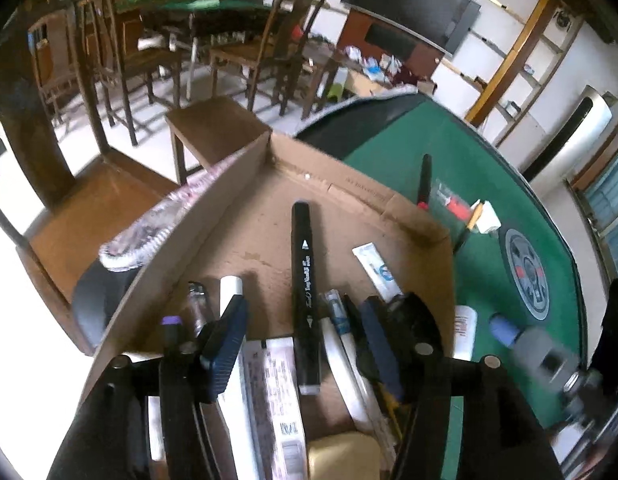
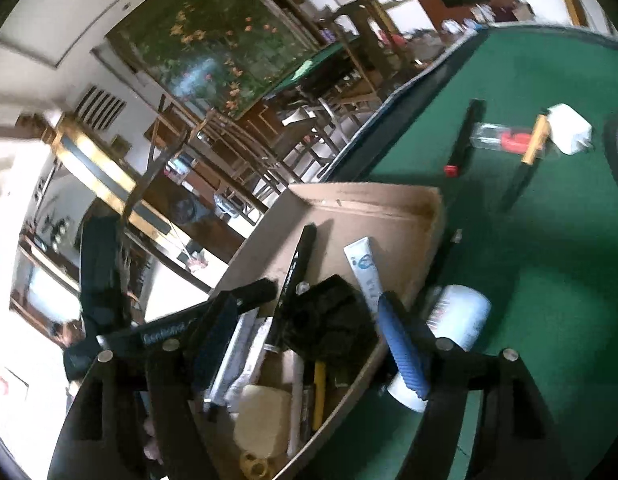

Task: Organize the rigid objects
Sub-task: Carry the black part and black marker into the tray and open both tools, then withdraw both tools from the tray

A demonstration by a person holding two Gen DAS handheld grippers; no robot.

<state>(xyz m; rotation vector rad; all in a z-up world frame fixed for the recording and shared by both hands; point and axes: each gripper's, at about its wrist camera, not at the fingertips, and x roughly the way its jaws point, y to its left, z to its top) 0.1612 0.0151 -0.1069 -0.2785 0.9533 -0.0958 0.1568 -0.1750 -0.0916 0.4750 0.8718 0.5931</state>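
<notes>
My left hand-held gripper (image 1: 305,344) is a black plastic frame that spreads into two broad arms, each carrying round silver screw heads near the knuckles. Its fingers (image 1: 225,344) are faced with dark navy ribbed pads, the ridges running crosswise in fine rows. My right hand-held gripper (image 2: 309,344) has the same build: matte black arms, silver round screws, rectangular cut-outs low in the frame. Its right finger pad (image 2: 405,352) reads as a brighter blue, ribbed the same way. In the right wrist view I can see the left unit from the side, black, with pale lettering on one arm, too blurred to read.
</notes>
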